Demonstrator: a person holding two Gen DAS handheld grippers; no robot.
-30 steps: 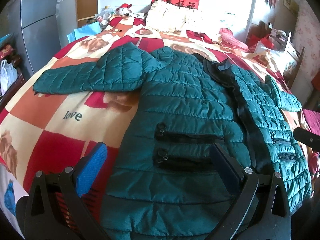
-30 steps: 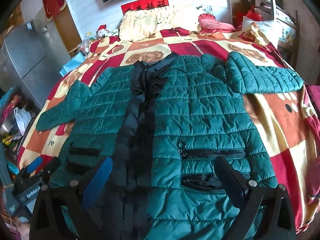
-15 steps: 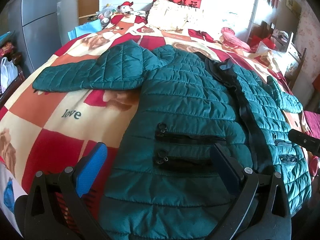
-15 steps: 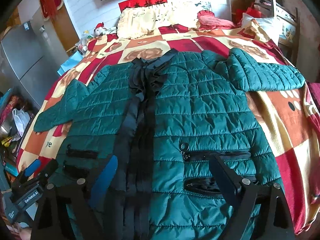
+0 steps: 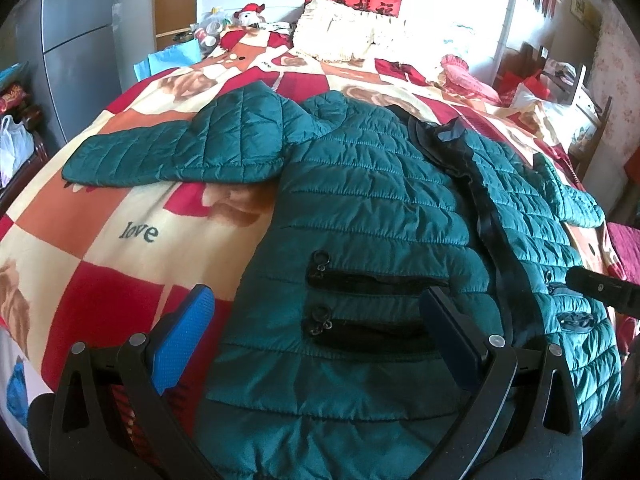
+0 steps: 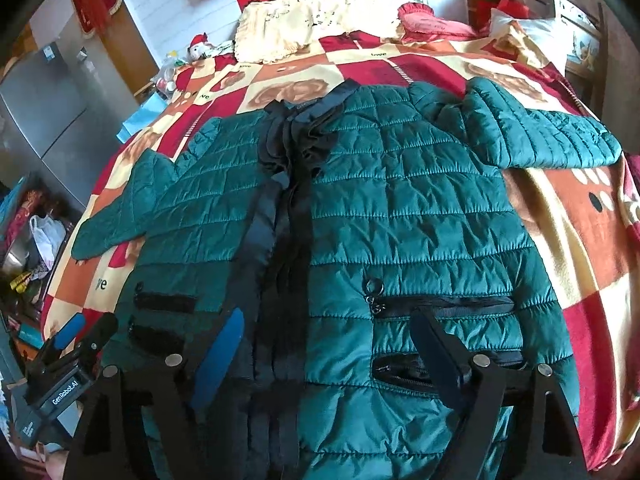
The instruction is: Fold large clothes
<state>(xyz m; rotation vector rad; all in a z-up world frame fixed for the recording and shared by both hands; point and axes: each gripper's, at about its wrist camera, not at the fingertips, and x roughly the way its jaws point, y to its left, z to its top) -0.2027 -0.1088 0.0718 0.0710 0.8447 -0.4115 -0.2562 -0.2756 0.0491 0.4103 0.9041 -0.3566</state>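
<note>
Garment: green quilted jacket (image 6: 400,208) lies face up and spread flat on the bed (image 6: 592,240), hem at the near edge, collar toward the pillows (image 6: 288,28) at the head.
Sleeves: both out sideways, one toward the left edge (image 5: 168,156), one toward the right edge (image 6: 552,136); neither is folded in.
Front: black placket (image 6: 280,248) runs down the middle, closed.
Right gripper (image 6: 324,344): jaws have just been closing from near full spread and are visibly narrower than a second ago. They straddle the lower front between the placket and the pocket zips (image 6: 440,304). Fabric lies under the gap, but no pinch is visible.
Left gripper (image 5: 316,320): spread wide, unchanged from the earlier pictures, over the hem near the left pockets (image 5: 372,280); holding nothing.
Change: only the right jaws and a slight shift of that view; the jacket has not moved.
Assessment: folding not yet begun. The narrowing likely prepares a grasp of the lower front or hem.
Risk: slick padded fabric may slip from a shallow pinch.
</note>
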